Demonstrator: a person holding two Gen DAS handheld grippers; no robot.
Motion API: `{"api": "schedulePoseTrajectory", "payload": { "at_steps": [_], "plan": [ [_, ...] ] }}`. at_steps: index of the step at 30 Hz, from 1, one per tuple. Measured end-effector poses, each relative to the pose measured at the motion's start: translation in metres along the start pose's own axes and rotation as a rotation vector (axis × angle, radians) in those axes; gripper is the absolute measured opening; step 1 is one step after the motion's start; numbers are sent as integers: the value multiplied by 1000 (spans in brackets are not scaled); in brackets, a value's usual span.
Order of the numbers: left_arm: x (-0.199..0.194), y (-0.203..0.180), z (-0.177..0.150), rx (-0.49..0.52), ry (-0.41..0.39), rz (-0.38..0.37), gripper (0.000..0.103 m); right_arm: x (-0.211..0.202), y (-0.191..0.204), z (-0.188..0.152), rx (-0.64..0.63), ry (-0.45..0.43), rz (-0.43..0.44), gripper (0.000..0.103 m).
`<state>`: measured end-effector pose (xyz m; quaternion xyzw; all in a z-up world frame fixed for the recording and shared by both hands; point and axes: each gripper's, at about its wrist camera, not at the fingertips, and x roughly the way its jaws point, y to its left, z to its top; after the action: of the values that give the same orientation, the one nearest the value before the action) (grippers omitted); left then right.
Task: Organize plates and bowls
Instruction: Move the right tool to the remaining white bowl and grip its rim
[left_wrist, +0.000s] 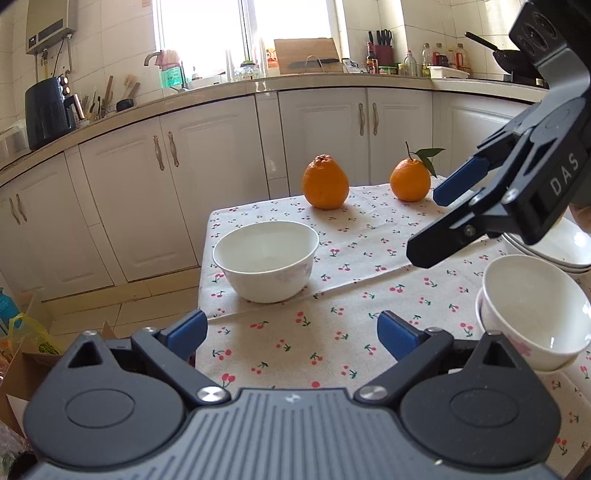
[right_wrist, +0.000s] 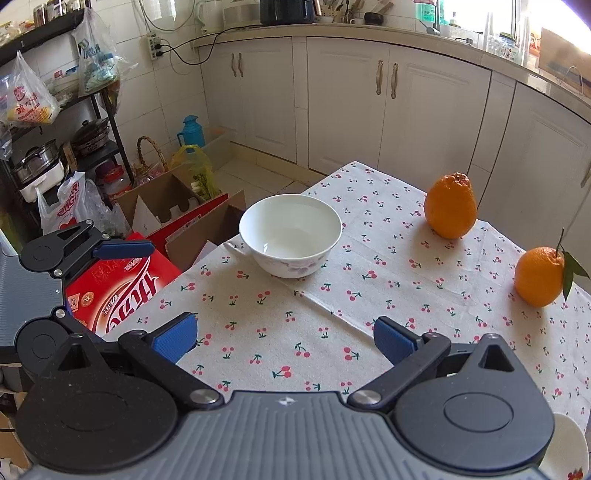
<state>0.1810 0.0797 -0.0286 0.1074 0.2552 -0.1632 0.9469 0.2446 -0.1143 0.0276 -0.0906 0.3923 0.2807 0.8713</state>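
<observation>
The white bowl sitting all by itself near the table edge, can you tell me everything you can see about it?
The white bowl is round and deep, glossy like glazed ceramic, with a faint purple flower pattern low on its outer wall. It stands upright on its small base and looks empty inside. It rests on the cherry-print tablecloth, close to the table's corner. Nothing else touches it: both oranges sit well apart from it, and each hand-held gripper is open and clear of it.

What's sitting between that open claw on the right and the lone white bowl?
Nothing: in the right wrist view, only bare cherry-print tablecloth lies between the right gripper and the bowl.
</observation>
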Motion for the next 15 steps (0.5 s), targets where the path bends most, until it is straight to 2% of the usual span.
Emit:
{"api": "schedulePoseTrajectory", "payload": {
  "at_steps": [9, 15],
  "plan": [
    [37, 10, 12, 6, 10, 1, 98, 29, -16, 36, -48, 37, 56, 103],
    [61, 18, 17, -10, 27, 9, 98, 59, -28, 60, -57, 92, 110, 103]
  ]
}}
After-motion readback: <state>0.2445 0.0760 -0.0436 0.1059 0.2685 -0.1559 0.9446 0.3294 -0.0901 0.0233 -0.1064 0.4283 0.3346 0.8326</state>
